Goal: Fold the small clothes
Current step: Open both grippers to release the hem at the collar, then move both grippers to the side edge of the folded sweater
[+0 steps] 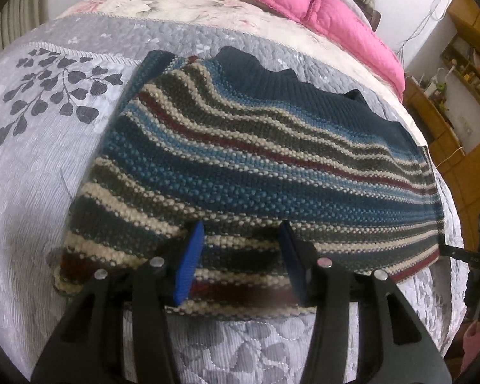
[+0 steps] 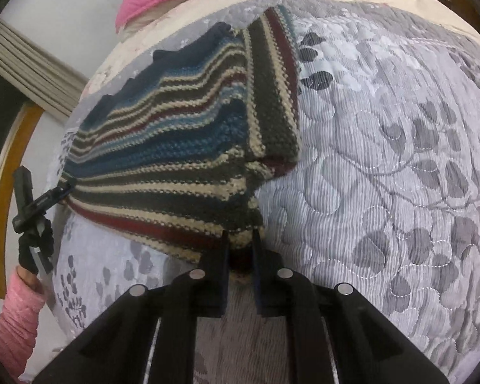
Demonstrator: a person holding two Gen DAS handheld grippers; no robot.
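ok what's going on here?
A person with a gripper in each hand is folding a striped sweater on a quilted bed. One side of it already lies folded over. The right gripper seems to pinch the near edge at a corner. The left gripper is open, its fingers straddling the near edge without gripping it.

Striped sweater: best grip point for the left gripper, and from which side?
Probably the near folded edge, approached low from the near side. The striped sweater lies flat on the quilt, so that edge gives a lip to pinch, and the open left gripper hovers right over it.
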